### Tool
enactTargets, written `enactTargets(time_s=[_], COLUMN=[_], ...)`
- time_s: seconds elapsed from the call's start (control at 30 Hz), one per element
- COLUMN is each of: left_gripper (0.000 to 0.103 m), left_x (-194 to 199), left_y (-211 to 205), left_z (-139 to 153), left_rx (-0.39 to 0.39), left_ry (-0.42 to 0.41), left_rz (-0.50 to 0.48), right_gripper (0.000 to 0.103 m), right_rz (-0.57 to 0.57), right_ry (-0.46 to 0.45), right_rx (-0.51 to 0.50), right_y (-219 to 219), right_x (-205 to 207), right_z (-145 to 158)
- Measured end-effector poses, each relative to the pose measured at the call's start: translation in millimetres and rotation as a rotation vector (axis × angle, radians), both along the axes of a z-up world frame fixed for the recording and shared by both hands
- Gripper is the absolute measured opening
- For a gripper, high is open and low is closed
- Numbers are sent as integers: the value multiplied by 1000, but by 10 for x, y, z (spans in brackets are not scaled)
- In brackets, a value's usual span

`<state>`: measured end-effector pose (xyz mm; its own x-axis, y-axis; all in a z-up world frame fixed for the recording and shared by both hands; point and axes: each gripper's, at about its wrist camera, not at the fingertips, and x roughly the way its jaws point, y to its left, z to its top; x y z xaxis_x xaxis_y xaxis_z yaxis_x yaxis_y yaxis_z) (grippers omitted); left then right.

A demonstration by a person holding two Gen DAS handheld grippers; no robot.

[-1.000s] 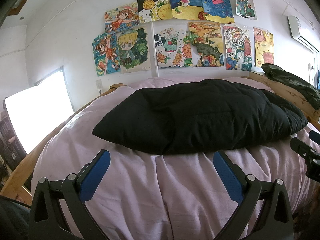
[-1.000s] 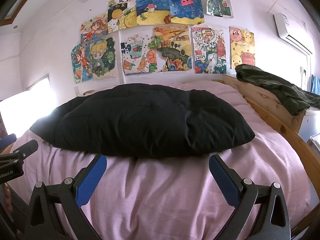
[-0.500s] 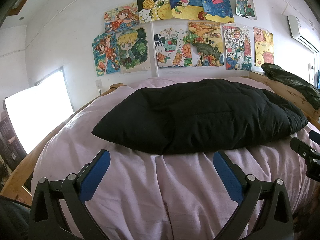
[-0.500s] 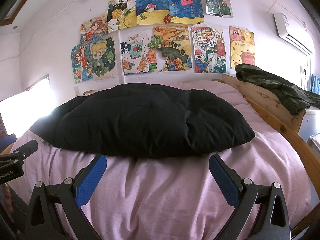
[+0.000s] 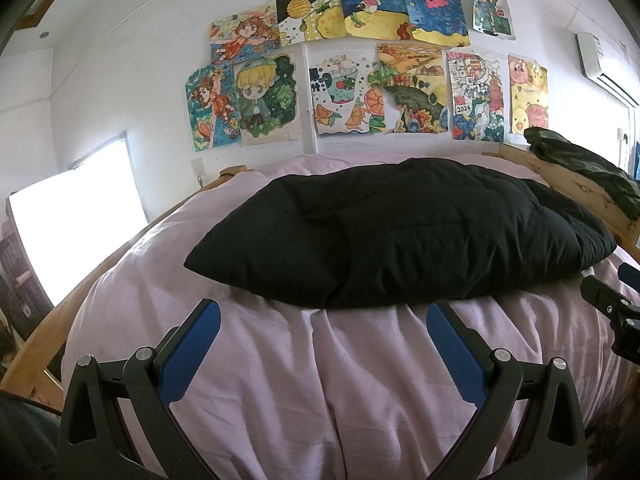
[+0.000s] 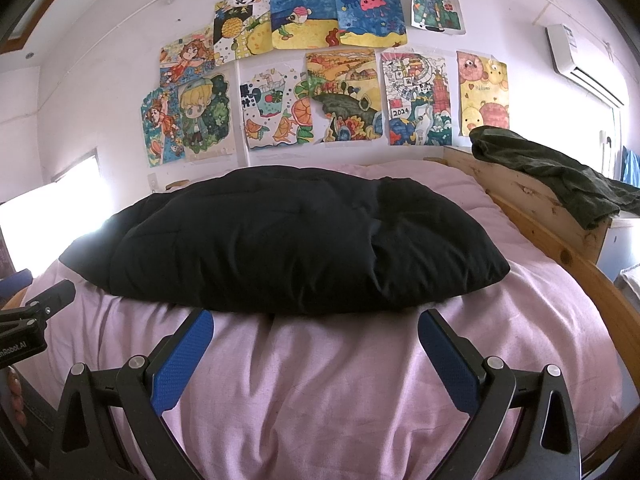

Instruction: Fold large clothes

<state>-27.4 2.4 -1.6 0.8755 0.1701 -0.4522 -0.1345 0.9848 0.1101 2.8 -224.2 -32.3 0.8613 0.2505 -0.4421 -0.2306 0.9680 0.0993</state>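
Garment (image 5: 400, 232) black, padded, lying flat in a mound across pink bedding (image 5: 320, 380), long axis running left to right, parallel to the poster wall (image 5: 360, 60). Left end tapering to a corner toward the bright window side; right end blunter, close to the wooden bed rail (image 6: 560, 232). Near hem just ahead of both tools, not touched. Left gripper (image 5: 323, 322) spread wide, holding nothing, poised over wrinkled sheet short of the hem. Right gripper (image 6: 316, 322) likewise spread wide and unloaded, fingertips near the hem. Bare pink sheet showing along the near side and beyond both ends. Dark green cloth (image 6: 560, 176) draped over the rail at right, apart from the garment.
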Motion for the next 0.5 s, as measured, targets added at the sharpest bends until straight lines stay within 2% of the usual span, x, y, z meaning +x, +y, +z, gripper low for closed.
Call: enactTargets(time_s=[0.5], left_gripper=[101], left_x=[0], left_y=[-2], left_z=[2], left_rx=[-1], left_ry=[1], left_rz=[0], right_gripper=[103], right_rz=[-2], right_ry=[0], right_rx=[1], right_y=[9], right_x=[-2], right_z=[3])
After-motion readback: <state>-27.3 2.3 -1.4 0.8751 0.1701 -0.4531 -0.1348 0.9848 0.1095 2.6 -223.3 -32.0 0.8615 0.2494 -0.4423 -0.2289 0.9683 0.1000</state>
